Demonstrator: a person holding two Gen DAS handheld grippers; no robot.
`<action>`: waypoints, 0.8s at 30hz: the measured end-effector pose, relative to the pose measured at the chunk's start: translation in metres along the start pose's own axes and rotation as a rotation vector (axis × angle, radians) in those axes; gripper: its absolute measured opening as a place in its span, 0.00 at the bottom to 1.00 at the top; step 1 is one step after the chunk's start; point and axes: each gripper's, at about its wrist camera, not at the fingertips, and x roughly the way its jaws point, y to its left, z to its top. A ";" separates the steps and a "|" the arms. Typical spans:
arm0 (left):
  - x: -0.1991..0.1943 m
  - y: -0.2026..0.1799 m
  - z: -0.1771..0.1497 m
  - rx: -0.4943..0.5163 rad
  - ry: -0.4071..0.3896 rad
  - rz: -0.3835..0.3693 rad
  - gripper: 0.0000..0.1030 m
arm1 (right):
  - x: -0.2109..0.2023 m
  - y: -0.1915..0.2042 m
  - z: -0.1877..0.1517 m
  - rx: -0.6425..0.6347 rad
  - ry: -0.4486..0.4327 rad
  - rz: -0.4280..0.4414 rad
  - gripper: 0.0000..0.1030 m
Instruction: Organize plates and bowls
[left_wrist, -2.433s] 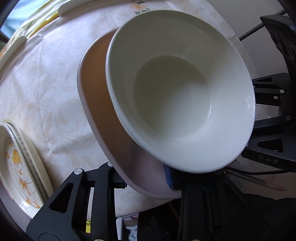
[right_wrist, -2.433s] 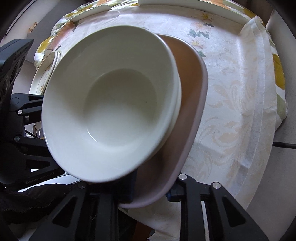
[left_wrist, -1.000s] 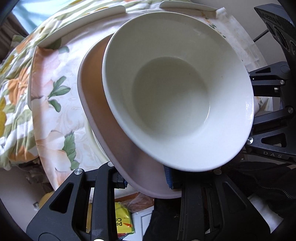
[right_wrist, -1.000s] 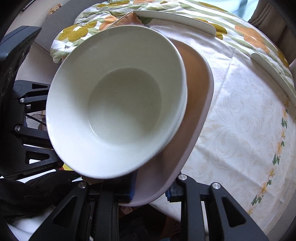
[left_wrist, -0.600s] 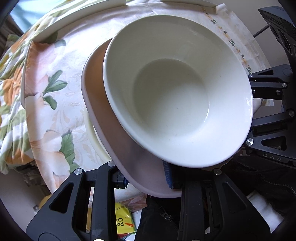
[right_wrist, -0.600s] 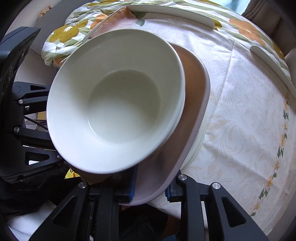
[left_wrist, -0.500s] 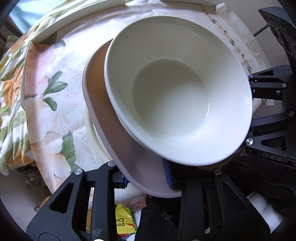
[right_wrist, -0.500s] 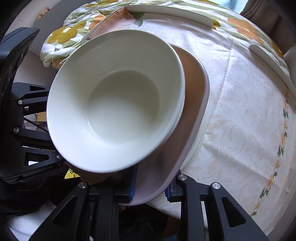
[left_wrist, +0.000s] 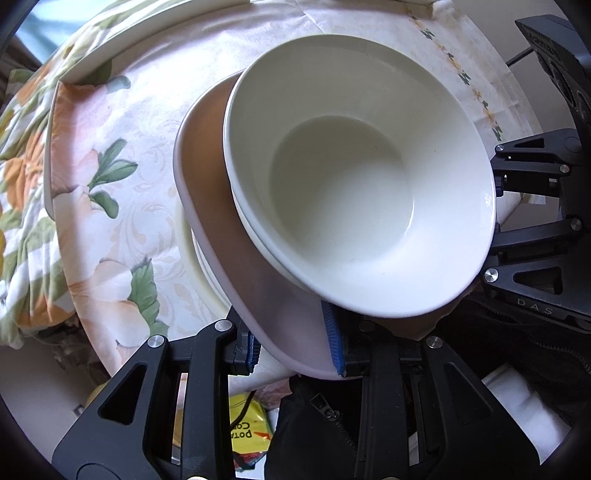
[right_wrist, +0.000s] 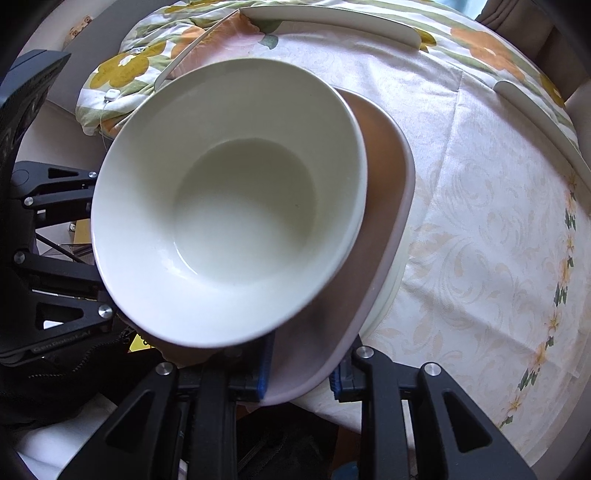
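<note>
While both point down over tablecloth (right_wrist: 498, 229), left gripper (left_wrist: 295, 350) clamped on near rim of pink plate (left_wrist: 207, 177); right gripper (right_wrist: 301, 369) clamped on its opposite rim; white bowls (left_wrist: 351, 184) stacked on plate; cream plate (left_wrist: 188, 251) just beneath

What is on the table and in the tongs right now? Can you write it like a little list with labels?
held: brown plate with white bowls stacked on it
left tongs: shut on the plate's near edge
right tongs: shut on the plate's near edge, seen from the other side
under the plate: a cream plate peeks out, lying on the tablecloth
contact between the two plates: cannot tell
far side: more pale plates along the table edge
</note>
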 end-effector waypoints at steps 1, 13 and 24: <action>-0.002 -0.001 0.000 0.001 0.006 0.004 0.25 | 0.000 -0.001 0.001 0.003 0.004 0.005 0.23; -0.033 0.006 -0.009 0.016 0.036 0.028 0.25 | -0.024 -0.002 -0.004 0.031 0.012 0.014 0.48; -0.065 -0.005 -0.034 -0.081 -0.068 0.013 0.26 | -0.055 0.000 -0.032 0.045 -0.095 0.033 0.48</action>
